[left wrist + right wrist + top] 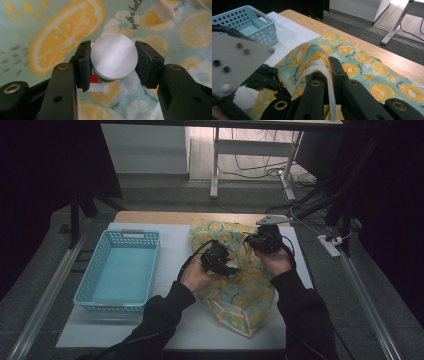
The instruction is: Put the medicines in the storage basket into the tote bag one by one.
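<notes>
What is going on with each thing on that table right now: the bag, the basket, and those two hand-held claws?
Fruit-print bag: lying on the table, its edge lifted.
Blue basket: upright, empty.
Left gripper: fingers closed on a round white-topped container.
Right gripper: shut on the bag's white edge strip.

You have a white-capped bottle (pixel 114 60) over the orange-print bag (pixel 235 285), which lies crumpled, its white strap (pixel 322 72) lifted
</notes>
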Demonstrator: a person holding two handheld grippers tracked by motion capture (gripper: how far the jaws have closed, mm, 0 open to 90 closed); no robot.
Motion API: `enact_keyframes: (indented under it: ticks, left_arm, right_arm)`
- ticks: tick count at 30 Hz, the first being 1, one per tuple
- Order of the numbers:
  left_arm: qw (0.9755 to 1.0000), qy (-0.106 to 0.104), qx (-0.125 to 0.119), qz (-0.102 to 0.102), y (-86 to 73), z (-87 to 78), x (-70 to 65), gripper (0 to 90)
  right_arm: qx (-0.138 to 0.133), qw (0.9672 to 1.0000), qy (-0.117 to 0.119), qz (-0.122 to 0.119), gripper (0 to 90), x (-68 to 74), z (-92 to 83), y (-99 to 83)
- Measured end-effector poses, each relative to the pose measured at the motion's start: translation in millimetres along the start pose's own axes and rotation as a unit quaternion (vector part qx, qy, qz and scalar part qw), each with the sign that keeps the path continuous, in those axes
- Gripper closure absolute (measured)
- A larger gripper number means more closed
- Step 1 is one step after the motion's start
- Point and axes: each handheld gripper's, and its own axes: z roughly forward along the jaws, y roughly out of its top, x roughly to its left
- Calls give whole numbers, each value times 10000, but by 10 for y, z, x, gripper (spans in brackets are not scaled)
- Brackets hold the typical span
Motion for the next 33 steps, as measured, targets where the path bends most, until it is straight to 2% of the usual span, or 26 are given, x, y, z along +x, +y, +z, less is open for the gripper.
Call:
enact_keyframes:
  ticks: [8,17,26,31,33]
  left_arm:
    - [9996,257,-49,-92,121,38,122,513]
    - [9981,598,-86,-104,140,120,232,512]
    - [9972,724,-8,-177,94,198,339,510]
    - [9972,738,59,-82,71,202,350,497]
    - [9975,704,-58,-87,66,178,349,450]
  right_arm:
    - [-10,10000,4,7,893,-3,-3,0]
    - [9,10000,-11,44,893,-21,6,-21]
    - [25,10000,12,17,893,7,49,-15]
    - [30,10000,26,25,893,23,79,-9]
    - [33,10000,27,18,893,26,86,-6]
